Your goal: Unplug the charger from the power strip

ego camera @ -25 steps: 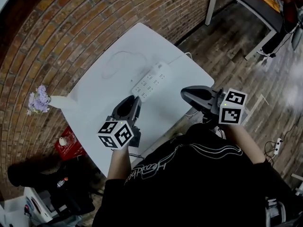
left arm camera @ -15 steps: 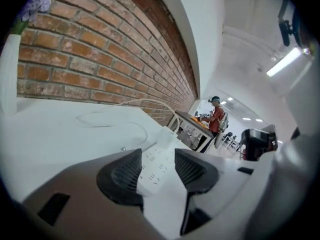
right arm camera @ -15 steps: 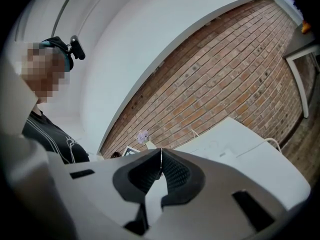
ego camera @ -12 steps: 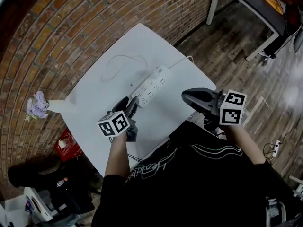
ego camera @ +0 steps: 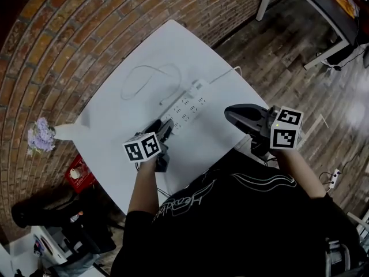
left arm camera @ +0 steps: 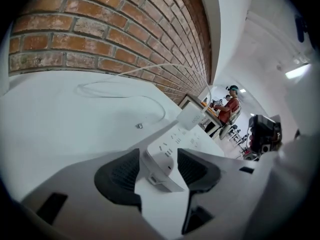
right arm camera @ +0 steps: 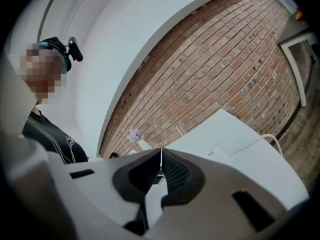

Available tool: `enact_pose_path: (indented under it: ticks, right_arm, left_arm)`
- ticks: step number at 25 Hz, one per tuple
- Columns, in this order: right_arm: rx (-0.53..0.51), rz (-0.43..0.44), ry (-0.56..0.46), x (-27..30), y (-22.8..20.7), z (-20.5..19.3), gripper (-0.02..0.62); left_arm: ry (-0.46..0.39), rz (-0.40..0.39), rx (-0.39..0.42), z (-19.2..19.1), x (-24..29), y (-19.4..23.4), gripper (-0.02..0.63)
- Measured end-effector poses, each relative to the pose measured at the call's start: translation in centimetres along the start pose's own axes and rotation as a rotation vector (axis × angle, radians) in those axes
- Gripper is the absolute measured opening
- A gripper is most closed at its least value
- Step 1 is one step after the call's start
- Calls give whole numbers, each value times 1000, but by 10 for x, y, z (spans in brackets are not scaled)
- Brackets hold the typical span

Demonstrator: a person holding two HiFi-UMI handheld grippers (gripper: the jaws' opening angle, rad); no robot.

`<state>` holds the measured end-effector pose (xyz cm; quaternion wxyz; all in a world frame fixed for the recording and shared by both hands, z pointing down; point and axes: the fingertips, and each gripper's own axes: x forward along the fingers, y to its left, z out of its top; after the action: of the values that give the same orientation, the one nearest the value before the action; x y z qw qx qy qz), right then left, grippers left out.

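from the head view, a white power strip [ego camera: 187,104] lies slantwise on the white counter [ego camera: 115,120], which stands beside a brick wall [ego camera: 86,27]. the charger [ego camera: 199,86] is plugged in at the strip's far end, and a thin white cable [ego camera: 144,74] loops beyond it. the left tool [ego camera: 163,130] sits low at the strip's near end, while the right tool [ego camera: 228,113] hovers over the counter's near edge, apart from the strip. purple flowers [ego camera: 39,136] stand off the counter's left corner. in the left gripper view, the left tool [left arm camera: 159,153] has just been opening its jaws; they stand wide apart, either side of the near end of the power strip [left arm camera: 172,143] without pinching it, and the charger [left arm camera: 191,117] stands upright further along. in the right gripper view, the right tool [right arm camera: 160,166] has its jaws closed together with nothing between them, aimed across the counter [right arm camera: 235,134].
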<state>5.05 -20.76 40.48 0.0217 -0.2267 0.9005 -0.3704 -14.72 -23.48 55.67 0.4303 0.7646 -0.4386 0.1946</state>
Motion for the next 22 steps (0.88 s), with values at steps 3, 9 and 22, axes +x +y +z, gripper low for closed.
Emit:
enact_pose_path:
  ticks: [3,9,22]
  right_arm:
    - [19,0,16,8,-8,-3,-3]
    - [-19,-27,76,27,-20,-14,-3]
    - [-378,-219,160,86,-64,-22,99]
  left_arm:
    - [16,6,-5,-2,4,2,221]
    - [25,-23,-31,-4,5,3,209]
    - [14,-21,-60,-7,6,7,209]
